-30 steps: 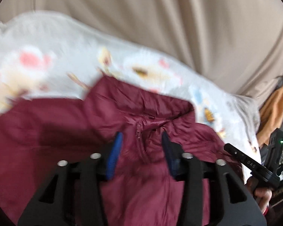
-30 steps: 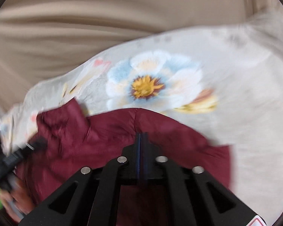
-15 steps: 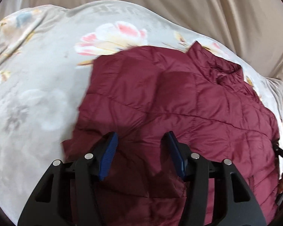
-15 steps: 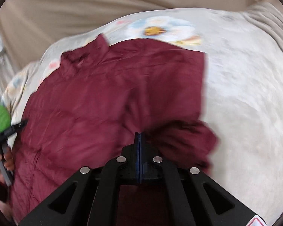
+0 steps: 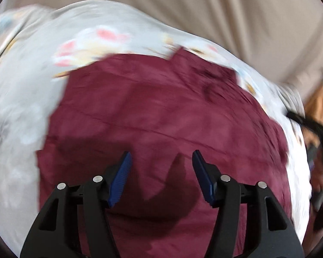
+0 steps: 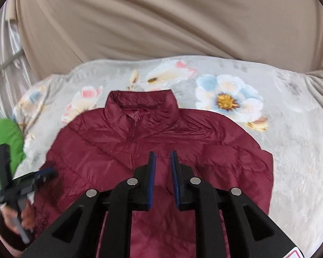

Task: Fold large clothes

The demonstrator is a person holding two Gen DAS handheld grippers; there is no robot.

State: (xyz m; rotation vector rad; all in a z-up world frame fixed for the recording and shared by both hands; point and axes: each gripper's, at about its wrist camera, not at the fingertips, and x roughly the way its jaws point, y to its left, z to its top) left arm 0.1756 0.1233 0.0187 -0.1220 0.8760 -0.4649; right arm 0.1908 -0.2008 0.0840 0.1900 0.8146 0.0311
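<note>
I saw a maroon quilted puffer jacket (image 6: pixel 152 142) lying flat on a pale grey blanket printed with large pastel flowers (image 6: pixel 295 150). The jacket's stand-up collar (image 6: pixel 140 101) pointed away from me, toward a beige draped curtain (image 6: pixel 161 21) behind the blanket, and the zip ran down from the collar toward the camera.

My right gripper (image 6: pixel 162 157), black with blue ribbed pads, hung above the jacket's chest. Its jaws had just been opening and stood a narrow gap apart, with nothing between them; the fabric showed below the gap, not pinched.

In the left wrist view, which was blurred, my left gripper (image 5: pixel 161 157) hovered over the jacket (image 5: pixel 161 118) with its blue pads set wide apart and nothing held. Its shadow fell on the maroon fabric just below the fingers.

From the right wrist view, the left gripper (image 6: pixel 47 172) appeared at the left edge, beside the jacket's side, with a hand (image 6: pixel 21 217) wrapped around its handle. A bright green fabric item (image 6: pixel 4 142) lay just behind it on the blanket. I could not tell whether that gripper touched the jacket's edge.
</note>
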